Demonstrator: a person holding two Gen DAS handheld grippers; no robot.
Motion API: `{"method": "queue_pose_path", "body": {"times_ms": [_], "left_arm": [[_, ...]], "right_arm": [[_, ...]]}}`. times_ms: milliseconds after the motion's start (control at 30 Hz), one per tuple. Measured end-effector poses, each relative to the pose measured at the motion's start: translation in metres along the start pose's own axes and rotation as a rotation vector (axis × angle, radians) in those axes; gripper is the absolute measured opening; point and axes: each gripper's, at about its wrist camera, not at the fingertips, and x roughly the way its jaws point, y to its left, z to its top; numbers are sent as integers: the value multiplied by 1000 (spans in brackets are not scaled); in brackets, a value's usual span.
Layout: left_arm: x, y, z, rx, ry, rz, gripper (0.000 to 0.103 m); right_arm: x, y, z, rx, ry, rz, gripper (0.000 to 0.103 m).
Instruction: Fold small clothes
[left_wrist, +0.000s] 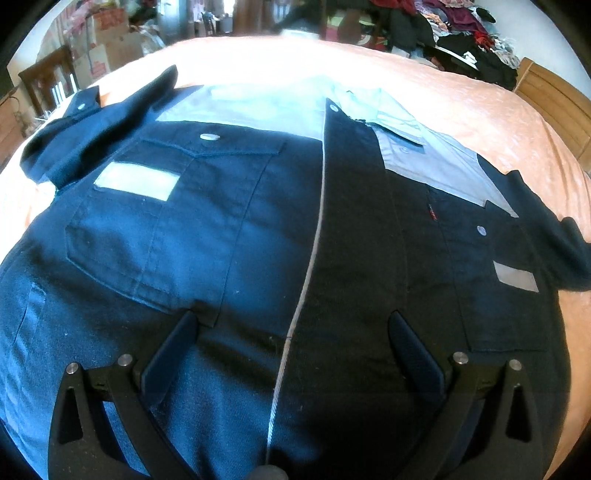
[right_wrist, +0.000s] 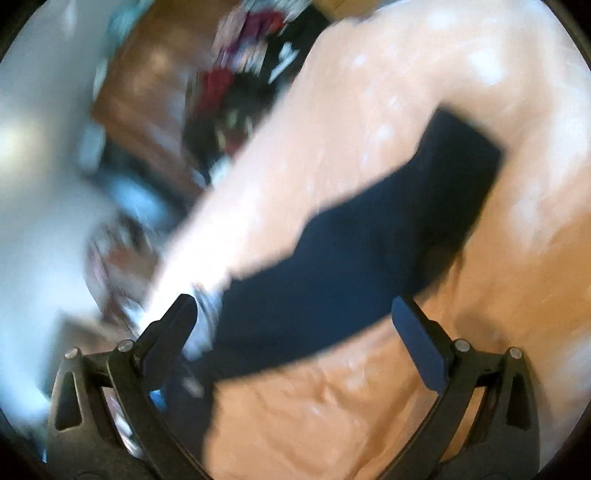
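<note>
Your left tongs (left_wrist: 291, 332) gape wide above the dark navy button-front jacket (left_wrist: 229, 229); your right tongs (right_wrist: 295, 321) gape over its sleeve (right_wrist: 369, 251) on the peach bedspread (right_wrist: 406, 110), gripping nothing.

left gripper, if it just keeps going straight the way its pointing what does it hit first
Most likely the dark jacket. The left gripper is open, and the button placket runs between its fingers. Nothing else shows in that line, though how far above the cloth it is stays unclear.
</note>
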Motion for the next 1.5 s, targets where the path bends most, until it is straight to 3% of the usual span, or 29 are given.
{"method": "queue_pose_path", "body": {"times_ms": [100,167,200,267,333,500,767,933,1100,1133,1167,1200,1267,1367,1500], "left_arm": [[0,-1,-1,1,-6,1,103],[-1,-1,-2,1,-11,1,103],[-1,-1,-3,1,-13,1,103],[-1,-2,-3,1,-14,1,103],[-1,-1,-3,2,-14,2,103],[-1,0,-2,7,-15,5,103],[0,3,-1,8,-20,2,103],[0,4,-1,12,-29,4,103],[2,3,-1,15,-29,9,103],[2,3,-1,15,-29,9,103],[1,4,0,14,-28,3,103],[0,5,0,13,-27,-4,103],[-8,7,5,11,-40,-32,99],[-27,16,23,4,-82,-70,60],[-68,52,63,-64,-198,-83,60]], "right_arm": [[-13,-35,29,223,-19,26,103],[-15,-44,45,267,6,-15,100],[-15,-47,50,258,8,-44,96],[-18,-47,61,202,-5,-90,74],[-15,-48,62,174,-10,-103,69],[2,-57,56,141,-15,-121,65],[4,-56,41,100,-36,-282,54],[3,-60,50,122,-90,-289,54],[22,-59,53,90,-58,-273,55],[24,-55,53,77,-64,-260,44],[26,-53,52,75,-68,-220,12],[27,-49,50,78,-70,-178,9],[29,-22,45,32,-86,-146,9],[43,54,29,-101,-69,-36,9],[97,182,-16,-248,30,183,9]]}}
